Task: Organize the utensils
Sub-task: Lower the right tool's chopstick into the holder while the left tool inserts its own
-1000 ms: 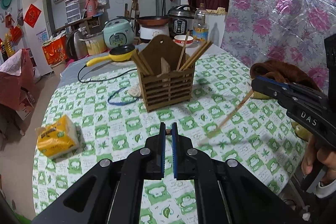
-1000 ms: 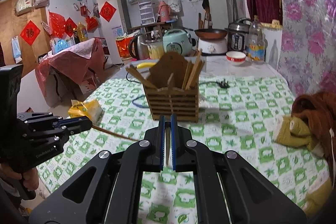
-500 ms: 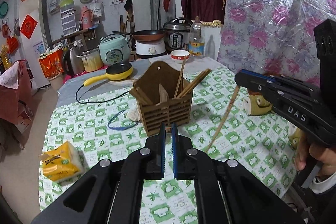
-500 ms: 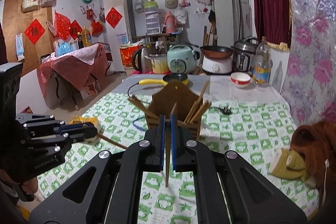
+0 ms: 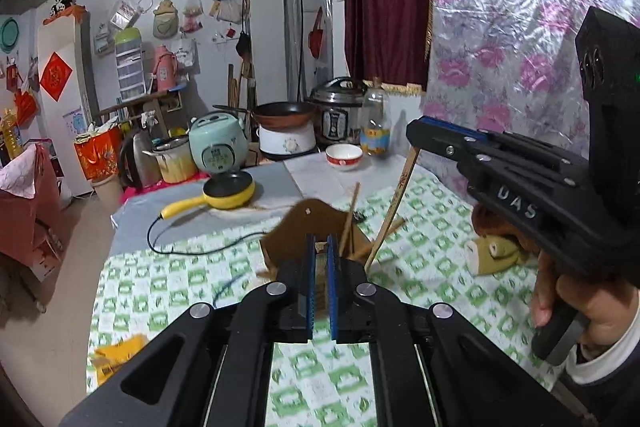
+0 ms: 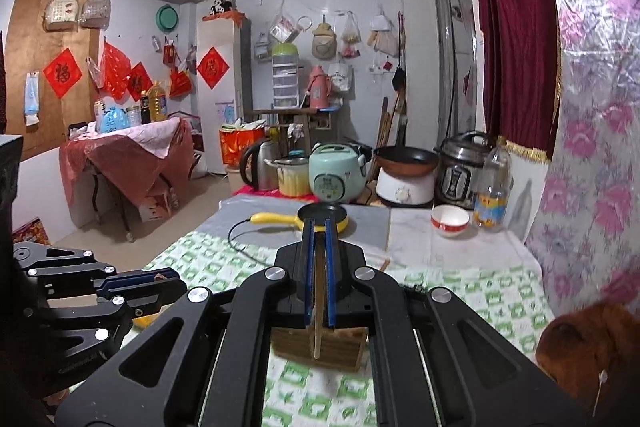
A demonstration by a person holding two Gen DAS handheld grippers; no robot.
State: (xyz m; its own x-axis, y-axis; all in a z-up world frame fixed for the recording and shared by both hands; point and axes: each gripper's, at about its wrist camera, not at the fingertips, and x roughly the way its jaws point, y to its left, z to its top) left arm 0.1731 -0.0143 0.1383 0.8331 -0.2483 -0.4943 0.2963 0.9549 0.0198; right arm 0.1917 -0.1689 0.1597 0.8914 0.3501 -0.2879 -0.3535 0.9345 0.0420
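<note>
A brown slatted wooden utensil holder [image 5: 316,223] stands on the green-checked table [image 5: 440,267], with several chopsticks leaning in it. It also shows in the right wrist view [image 6: 320,345], mostly hidden behind my fingers. My right gripper [image 6: 319,247] is shut on a wooden chopstick [image 6: 318,307] that hangs down over the holder. In the left wrist view the right gripper [image 5: 416,133] holds this chopstick [image 5: 394,209] steeply, its lower tip beside the holder's right side. My left gripper [image 5: 319,255] is shut, nothing visible between its pads, raised in front of the holder.
A yellow electric pan [image 5: 228,191] with its black cord, a white bowl [image 5: 344,157], a bottle [image 5: 374,127] and cookers stand at the table's far end. A brown and yellow cloth [image 5: 496,247] lies at the right. A yellow tissue pack [image 5: 116,355] lies at the near left.
Both grippers have risen and tilted up. The right gripper has carried the chopstick from low over the table to nearly upright above the holder.
</note>
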